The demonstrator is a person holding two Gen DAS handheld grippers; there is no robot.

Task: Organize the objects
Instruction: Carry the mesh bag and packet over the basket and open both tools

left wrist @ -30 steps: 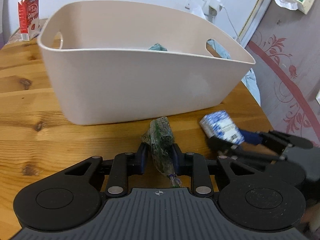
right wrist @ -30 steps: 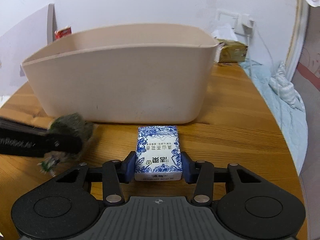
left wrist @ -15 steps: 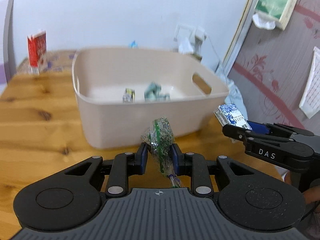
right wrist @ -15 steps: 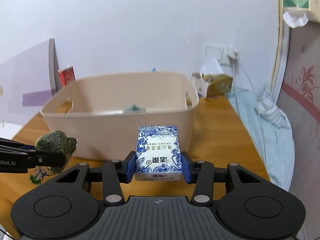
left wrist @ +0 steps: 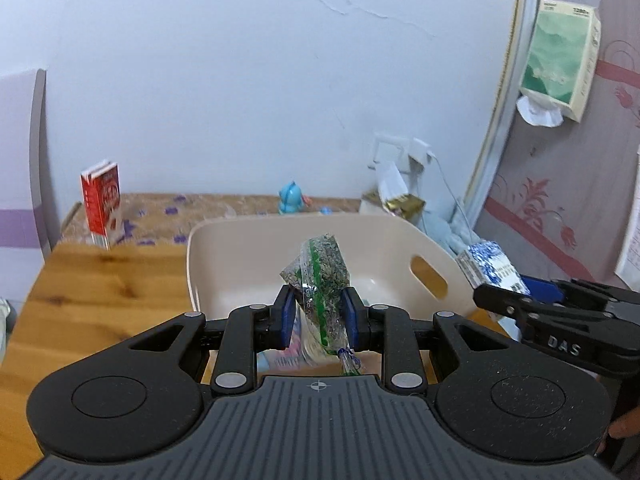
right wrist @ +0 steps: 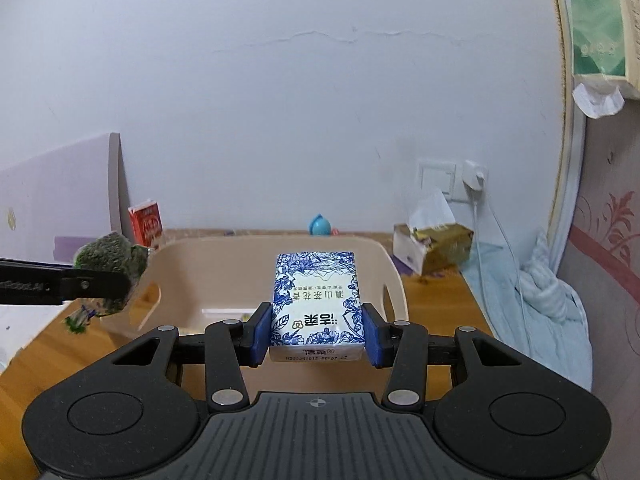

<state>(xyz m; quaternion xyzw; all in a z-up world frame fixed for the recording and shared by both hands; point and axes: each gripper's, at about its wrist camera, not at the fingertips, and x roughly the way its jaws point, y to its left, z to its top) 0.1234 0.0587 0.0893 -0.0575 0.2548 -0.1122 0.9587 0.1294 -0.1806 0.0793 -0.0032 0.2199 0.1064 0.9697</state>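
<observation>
Left gripper (left wrist: 316, 314) clamped on herb bag (left wrist: 322, 276), right gripper (right wrist: 316, 334) clamped on tissue pack (right wrist: 316, 300), both above beige bin (right wrist: 240, 272) rim, bench (left wrist: 100, 288) bare left.

Soft, even indoor light fills both wrist views, with a cool bluish cast on the white wall (left wrist: 256, 80) and no hard shadows. Fisheye distortion bows the door frame (right wrist: 568, 168) and darkens the corners. The blue-and-white packet (right wrist: 316, 300) glares pale along its top edge. Motion blur smears the beige bin (left wrist: 248, 264) and the items inside it.
</observation>
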